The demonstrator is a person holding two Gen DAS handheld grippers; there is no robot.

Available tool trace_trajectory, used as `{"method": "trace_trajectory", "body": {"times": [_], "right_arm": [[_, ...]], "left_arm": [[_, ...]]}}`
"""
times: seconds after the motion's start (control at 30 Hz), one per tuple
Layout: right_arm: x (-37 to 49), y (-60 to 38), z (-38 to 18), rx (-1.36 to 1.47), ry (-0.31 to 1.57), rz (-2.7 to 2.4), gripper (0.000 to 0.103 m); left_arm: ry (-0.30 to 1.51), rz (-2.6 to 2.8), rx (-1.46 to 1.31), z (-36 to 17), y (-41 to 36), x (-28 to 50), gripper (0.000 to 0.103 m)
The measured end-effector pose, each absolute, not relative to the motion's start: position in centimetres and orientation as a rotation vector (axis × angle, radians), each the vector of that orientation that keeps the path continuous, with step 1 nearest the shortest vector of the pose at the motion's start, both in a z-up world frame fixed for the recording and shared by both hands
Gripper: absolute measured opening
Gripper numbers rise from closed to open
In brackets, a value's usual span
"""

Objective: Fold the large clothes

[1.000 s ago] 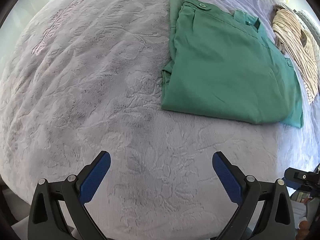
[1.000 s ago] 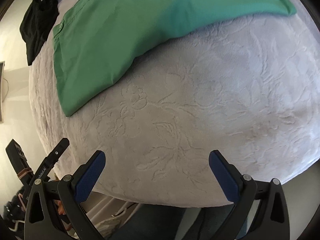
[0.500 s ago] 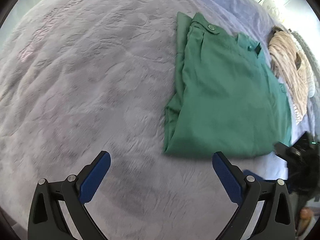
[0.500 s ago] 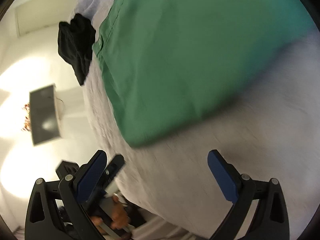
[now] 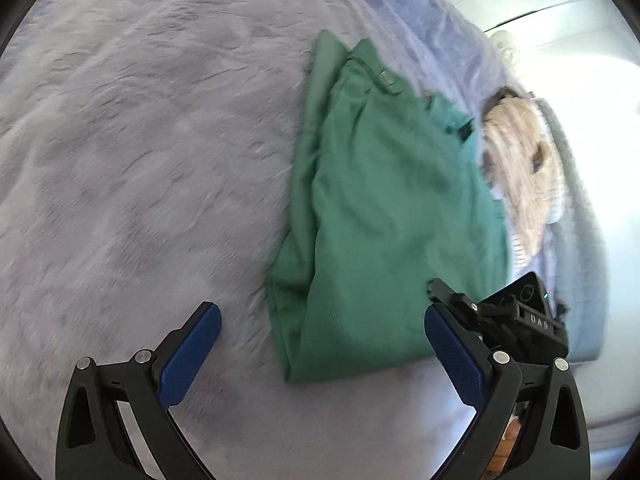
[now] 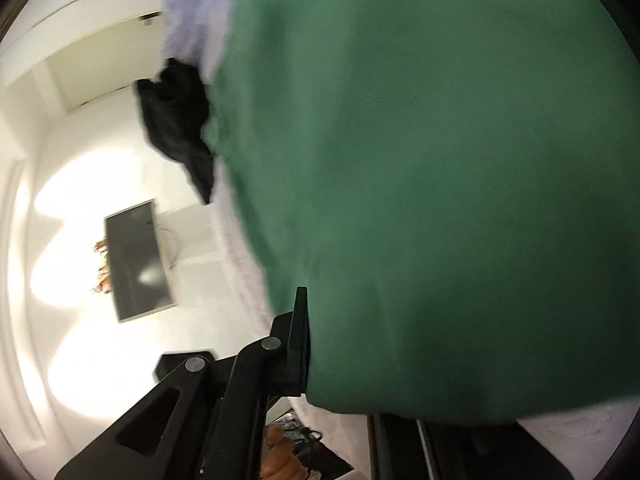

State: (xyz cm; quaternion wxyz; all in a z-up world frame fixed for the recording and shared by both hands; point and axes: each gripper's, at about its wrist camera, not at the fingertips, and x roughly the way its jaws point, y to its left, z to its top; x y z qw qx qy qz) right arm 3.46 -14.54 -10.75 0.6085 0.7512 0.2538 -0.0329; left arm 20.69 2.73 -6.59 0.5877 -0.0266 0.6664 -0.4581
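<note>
A folded green garment (image 5: 380, 216) lies on the pale lilac bedspread (image 5: 140, 140). My left gripper (image 5: 320, 348) is open and empty, hovering just before the garment's near edge. The right gripper (image 5: 516, 320) shows in the left wrist view at the garment's near right corner. In the right wrist view the green garment (image 6: 440, 180) fills most of the frame and covers my right gripper; only its left finger (image 6: 298, 340) shows, pressed against the cloth's edge. The right finger is hidden, so its state is unclear.
A beige striped garment (image 5: 520, 172) lies beyond the green one at the right. A black garment (image 6: 176, 128) sits at the bed's far edge. A dark screen (image 6: 138, 264) hangs on the white wall beside the bed.
Both grippers have moved in towards the green garment. The right gripper went from open over the bedspread to the garment's corner, where cloth now hides its fingers.
</note>
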Motion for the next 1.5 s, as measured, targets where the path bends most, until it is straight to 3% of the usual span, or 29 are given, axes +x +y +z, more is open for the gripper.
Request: {"method": "trace_trajectory", "body": {"times": [0.37, 0.4, 0.43, 0.47, 0.5, 0.6, 0.73, 0.8, 1.03, 1.27, 1.5], "right_arm": [[2.1, -15.3, -6.1, 1.607, 0.543, 0.002, 0.007], [1.9, -15.2, -6.5, 1.609, 0.556, 0.004, 0.007], [1.9, -15.0, -6.8, 1.612, 0.582, 0.003, 0.008], [1.7, -14.7, -7.3, 1.606, 0.636, -0.007, 0.012], [1.5, -14.4, -7.6, 1.589, 0.709, -0.018, 0.014], [0.2, -13.8, -7.1, 1.495, 0.895, 0.013, 0.016], [-3.5, -17.1, -3.2, 1.251, 0.900, -0.138, 0.016], [-5.0, -20.1, -2.0, 1.116, 0.900, -0.296, 0.010], [-3.4, -22.1, -8.3, 1.011, 1.077, -0.377, 0.005], [-6.2, -23.3, -7.8, 1.163, 0.953, -0.253, 0.005], [-17.0, -28.7, -4.8, 1.254, 0.713, -0.334, 0.005]], "left_arm": [[1.690, -1.292, -0.109, -8.4, -7.7, 22.0, 0.102], [1.680, -1.272, -0.072, -8.5, -8.3, 21.6, 0.088], [1.656, -1.231, 0.008, -8.8, -9.0, 21.1, 0.044], [1.650, -1.209, 0.056, -9.0, -9.5, 20.8, 0.026], [1.652, -1.182, 0.081, -9.3, -9.7, 20.5, 0.019], [1.589, -1.170, 0.100, -8.2, -9.2, 20.1, 0.018], [1.482, -1.168, 0.118, -5.7, -8.8, 19.6, 0.017], [1.445, -1.161, 0.119, -4.6, -9.0, 19.3, 0.016], [1.317, -1.207, 0.126, 1.5, -11.0, 16.8, 0.014], [1.143, -1.370, 0.269, 9.0, -19.5, 8.3, 0.014], [1.100, -1.500, 0.445, 8.4, -30.5, -2.1, 0.014]]}}
